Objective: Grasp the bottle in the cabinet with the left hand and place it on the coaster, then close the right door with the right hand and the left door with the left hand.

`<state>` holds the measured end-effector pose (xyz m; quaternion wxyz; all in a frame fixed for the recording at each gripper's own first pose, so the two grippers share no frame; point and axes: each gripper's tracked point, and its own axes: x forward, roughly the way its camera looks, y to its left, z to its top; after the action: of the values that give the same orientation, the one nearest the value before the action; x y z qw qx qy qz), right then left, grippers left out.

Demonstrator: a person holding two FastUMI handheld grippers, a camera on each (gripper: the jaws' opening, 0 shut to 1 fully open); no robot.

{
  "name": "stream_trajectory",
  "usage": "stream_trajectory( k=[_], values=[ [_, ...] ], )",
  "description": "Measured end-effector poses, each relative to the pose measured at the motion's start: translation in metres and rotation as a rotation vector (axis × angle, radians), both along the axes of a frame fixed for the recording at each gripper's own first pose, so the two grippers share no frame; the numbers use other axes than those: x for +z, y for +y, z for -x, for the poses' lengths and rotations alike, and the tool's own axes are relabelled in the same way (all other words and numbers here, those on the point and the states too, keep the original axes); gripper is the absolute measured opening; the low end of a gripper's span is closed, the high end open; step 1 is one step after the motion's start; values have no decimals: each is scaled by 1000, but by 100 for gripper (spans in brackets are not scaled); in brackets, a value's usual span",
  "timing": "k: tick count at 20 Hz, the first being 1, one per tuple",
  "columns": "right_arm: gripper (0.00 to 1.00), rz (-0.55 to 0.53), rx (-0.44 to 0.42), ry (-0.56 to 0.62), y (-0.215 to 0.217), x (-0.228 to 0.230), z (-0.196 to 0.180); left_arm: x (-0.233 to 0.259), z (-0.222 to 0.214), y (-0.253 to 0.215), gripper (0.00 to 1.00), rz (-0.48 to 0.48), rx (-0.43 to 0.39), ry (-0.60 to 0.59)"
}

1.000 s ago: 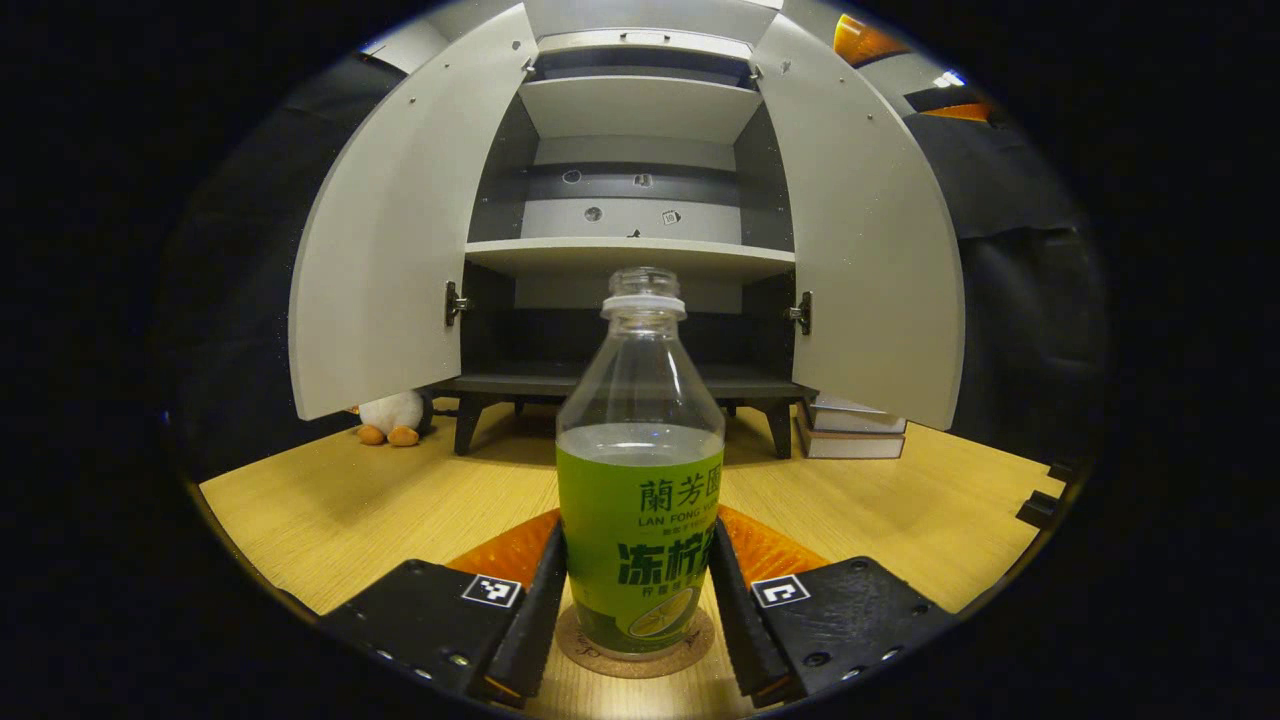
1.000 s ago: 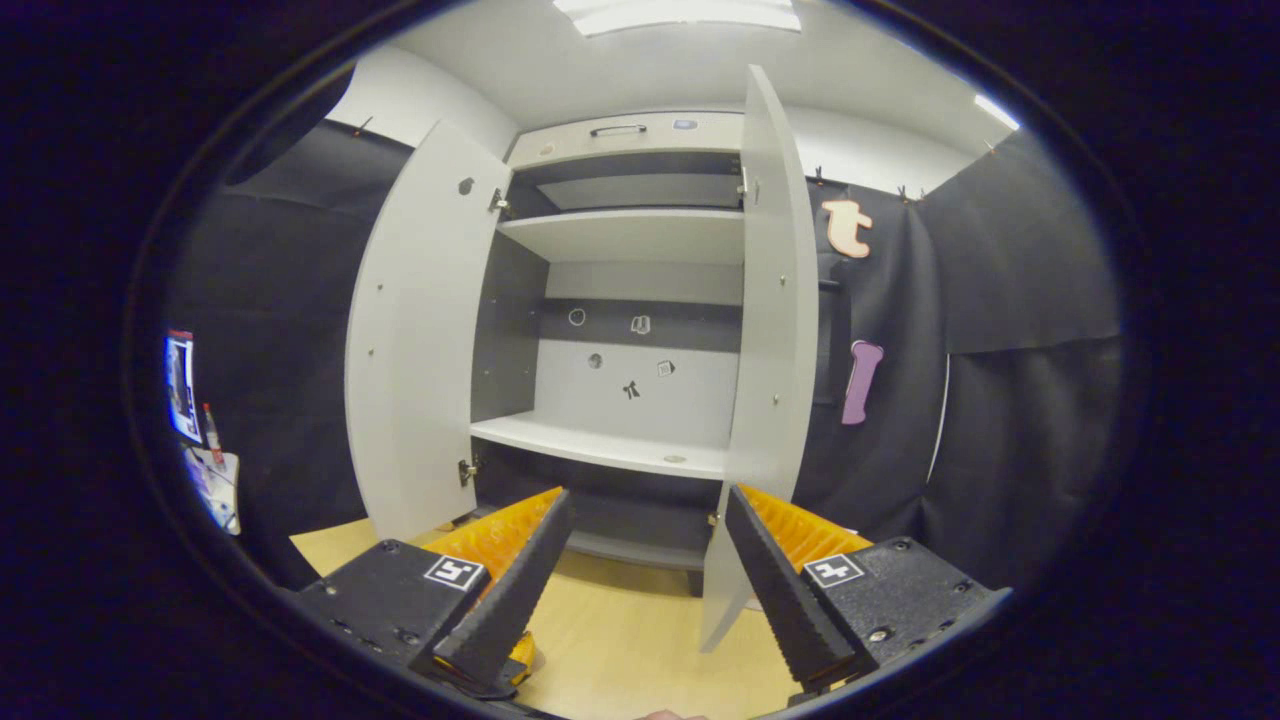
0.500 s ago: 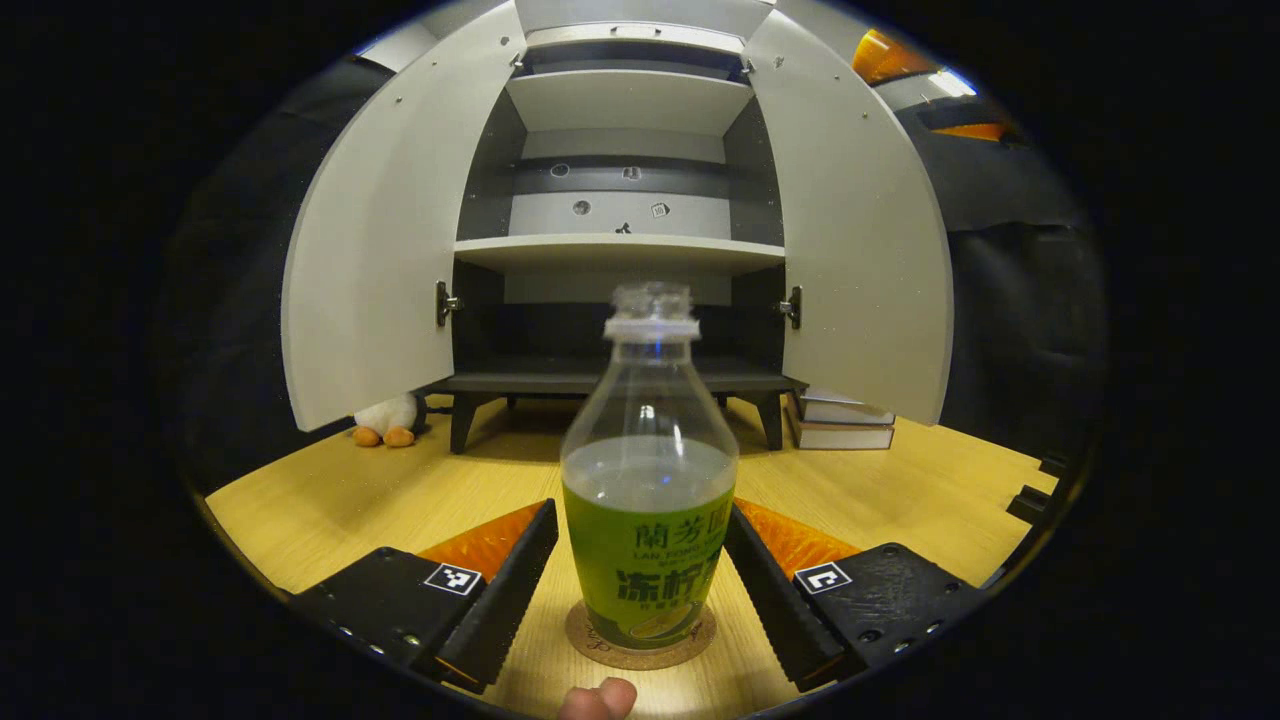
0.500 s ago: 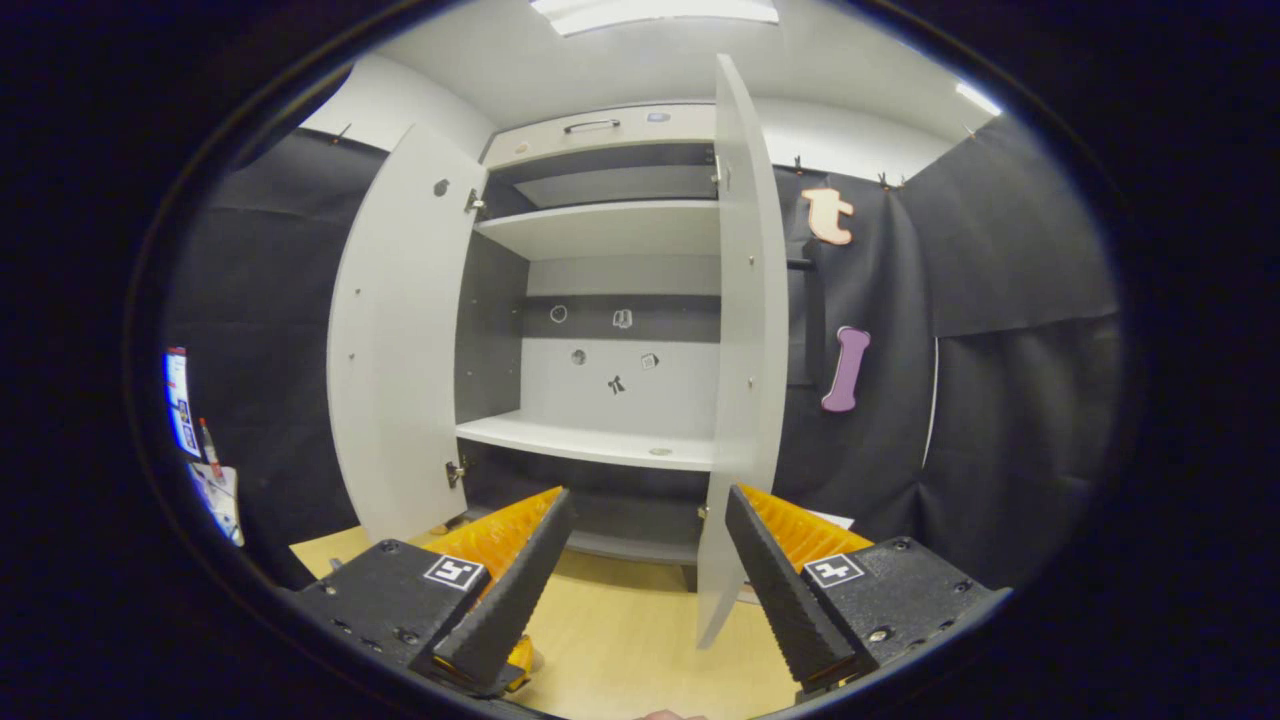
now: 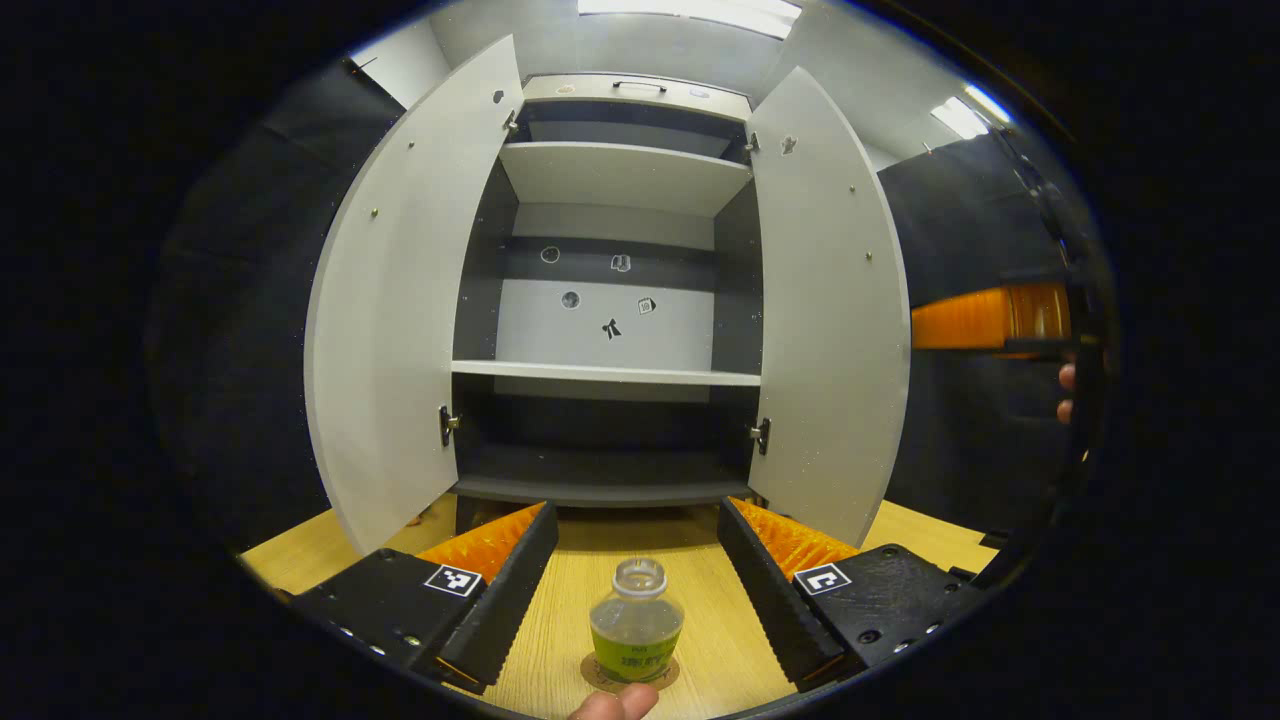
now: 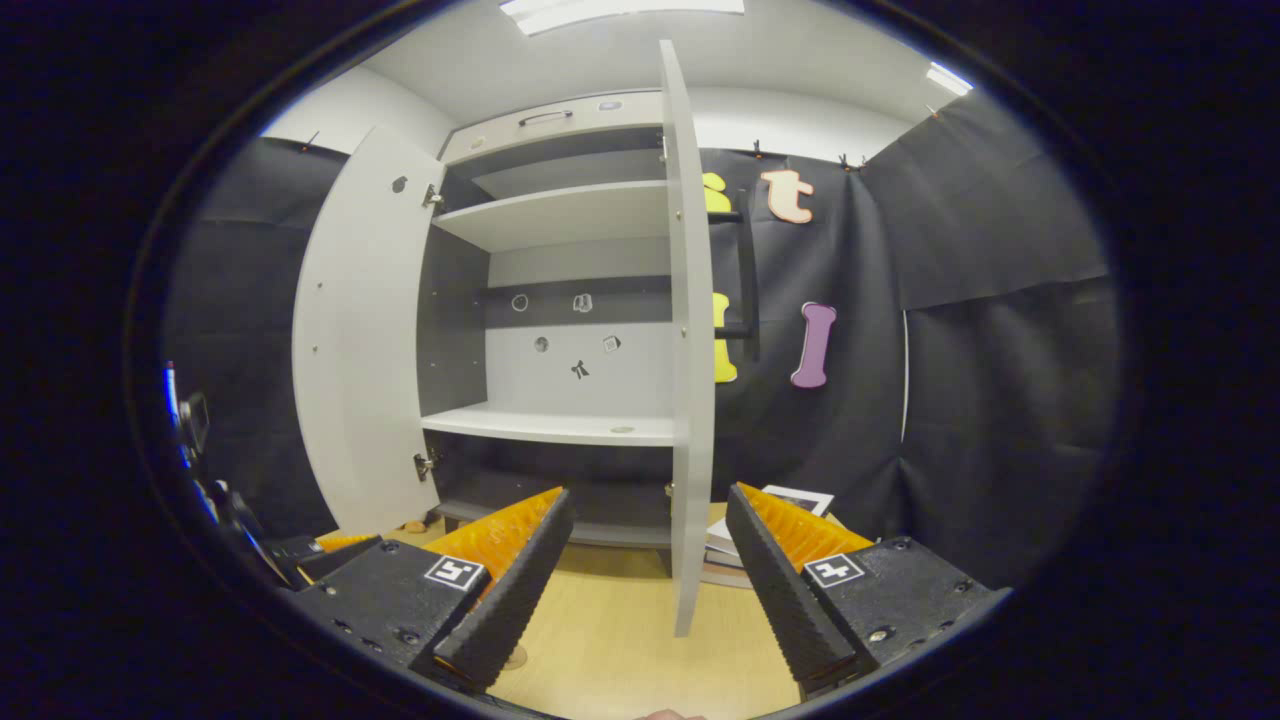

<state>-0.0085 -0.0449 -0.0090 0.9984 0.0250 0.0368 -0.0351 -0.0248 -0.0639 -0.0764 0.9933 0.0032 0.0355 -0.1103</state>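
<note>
Bottle (image 5: pixel 636 622) standing upright on the coaster (image 5: pixel 629 672), so first step judged finished; step in hand now judged to be closing of the right door (image 6: pixel 689 340). In the left gripper view, left gripper (image 5: pixel 637 575) with fingers wide apart, holding nothing; bottle low between the two fingers, touching neither, well below the tips and near the camera. Coaster flat on the counter (image 5: pixel 700 640). In the right gripper view, right gripper (image 6: pixel 648 570) also with fingers spread, empty. Right door seen almost edge-on, its lower edge just ahead of the gap between the fingers, slightly toward the right-hand finger, not touched. Next move probably: bring one finger to the outer face of the right door and push it toward the cabinet (image 6: pixel 560 300). Left door (image 5: pixel 400 300) wide open, to close afterwards with the left gripper.
</note>
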Motion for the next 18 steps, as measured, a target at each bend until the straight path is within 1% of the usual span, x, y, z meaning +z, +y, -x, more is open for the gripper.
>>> stream_trajectory(
  k=[3, 5, 6, 7, 9, 11, 13, 14, 15, 16, 17, 18],
  values=[
    [99, -43, -19, -8, -11, -10, -2, 27, -6, 2, 97, 53, 15, -5],
    [100, -72, -33, 5, -21, -19, -5, 38, -11, 11, 96, 45, 40, -29],
    [100, -78, -38, 7, -26, -19, -6, 36, -12, 13, 91, 34, 51, -22],
    [99, -77, -42, 4, -32, -14, -6, 34, -11, 14, 95, 29, 53, -8],
    [99, -72, -62, -19, -53, 8, -13, 35, -10, 16, 95, 32, 57, 4],
    [100, -87, -121, -50, -85, 36, -23, 35, -9, 22, 95, 24, 80, -17],
    [99, -115, -171, -84, -111, 61, -40, 26, -6, 27, 95, -9, 104, -5],
    [100, -120, -192, -88, -122, 69, -49, 24, -4, 27, 95, -20, 106, 2],
    [100, -119, -210, -99, -130, 77, -58, 22, -1, 26, 95, -29, 101, 3],
    [98, -111, -223, -107, -136, 84, -65, 23, 1, 26, 95, -43, 97, -1],
    [100, -99, -230, -115, -139, 90, -72, 23, 2, 27, 95, -60, 97, -8],
    [100, -90, -231, -126, -138, 96, -77, 25, 3, 29, 95, -79, 99, -16]
  ],
)
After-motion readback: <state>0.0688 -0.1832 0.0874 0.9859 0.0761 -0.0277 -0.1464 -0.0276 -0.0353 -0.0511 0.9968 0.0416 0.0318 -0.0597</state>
